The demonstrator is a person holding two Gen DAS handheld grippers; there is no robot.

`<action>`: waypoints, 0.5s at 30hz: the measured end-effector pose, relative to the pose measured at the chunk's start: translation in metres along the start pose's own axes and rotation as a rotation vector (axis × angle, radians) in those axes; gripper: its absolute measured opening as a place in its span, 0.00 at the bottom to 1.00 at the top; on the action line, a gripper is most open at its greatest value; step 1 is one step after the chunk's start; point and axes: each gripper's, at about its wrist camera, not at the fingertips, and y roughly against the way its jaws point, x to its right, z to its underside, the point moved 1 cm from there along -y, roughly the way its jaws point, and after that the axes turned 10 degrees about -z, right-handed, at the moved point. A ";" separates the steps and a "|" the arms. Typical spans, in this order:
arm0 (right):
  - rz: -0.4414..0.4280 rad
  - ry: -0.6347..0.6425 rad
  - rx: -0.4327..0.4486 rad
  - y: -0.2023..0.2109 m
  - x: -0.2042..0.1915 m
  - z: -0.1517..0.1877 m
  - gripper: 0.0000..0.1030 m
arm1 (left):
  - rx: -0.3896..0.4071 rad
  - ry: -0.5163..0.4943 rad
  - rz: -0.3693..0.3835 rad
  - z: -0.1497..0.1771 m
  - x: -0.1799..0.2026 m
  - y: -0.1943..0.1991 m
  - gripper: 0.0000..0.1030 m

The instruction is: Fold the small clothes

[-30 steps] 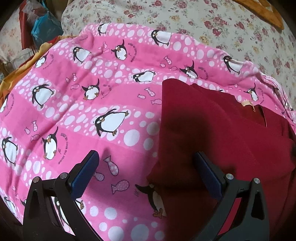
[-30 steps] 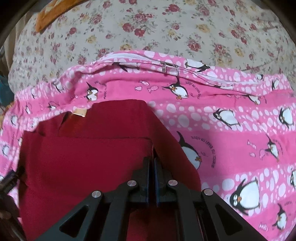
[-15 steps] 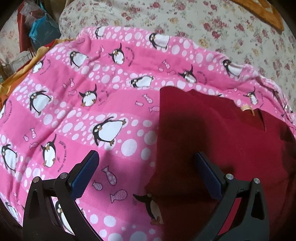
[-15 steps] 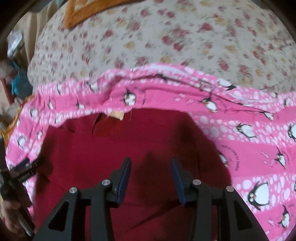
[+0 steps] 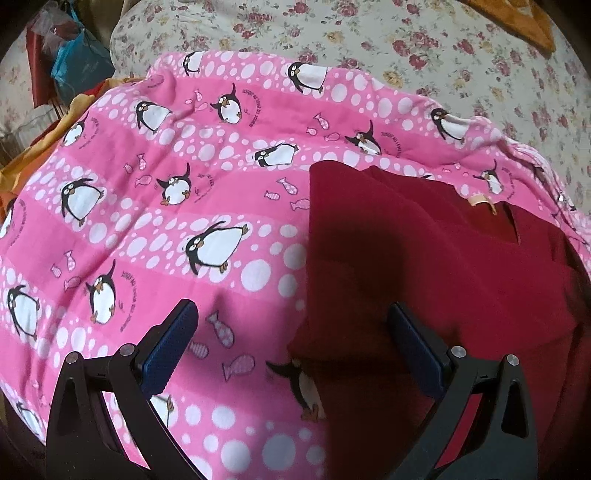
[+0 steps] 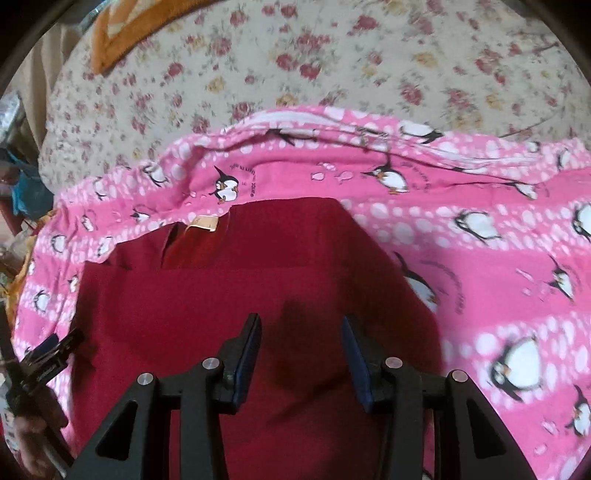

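Note:
A dark red garment lies folded on a pink penguin blanket, with a tan neck label near its far edge. My left gripper stands wide open above the garment's left edge, one finger over the blanket and one over the red cloth, with nothing between them. In the right wrist view the red garment fills the middle, its label at the upper left. My right gripper hovers open over it, not gripping the cloth. The left gripper shows at the left edge there.
The pink blanket lies on a floral bedsheet. An orange cloth sits at the far corner. A blue bag and red items stand beyond the bed's left side. Yellow-orange fabric pokes out beside the blanket.
My right gripper was shut on a fold of the red garment a second ago; it has opened, let go and drawn back a little. The left gripper has stayed open and almost still.

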 end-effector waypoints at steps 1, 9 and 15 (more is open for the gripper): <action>0.001 -0.005 0.001 0.006 0.002 0.003 0.43 | 0.001 0.003 0.004 0.001 -0.001 0.002 0.99; -0.021 0.030 -0.006 0.032 -0.008 0.023 0.44 | -0.020 0.018 0.047 0.021 -0.006 0.019 0.99; -0.033 0.039 -0.023 0.056 -0.013 0.060 0.51 | -0.014 -0.036 0.111 0.048 0.004 0.044 0.99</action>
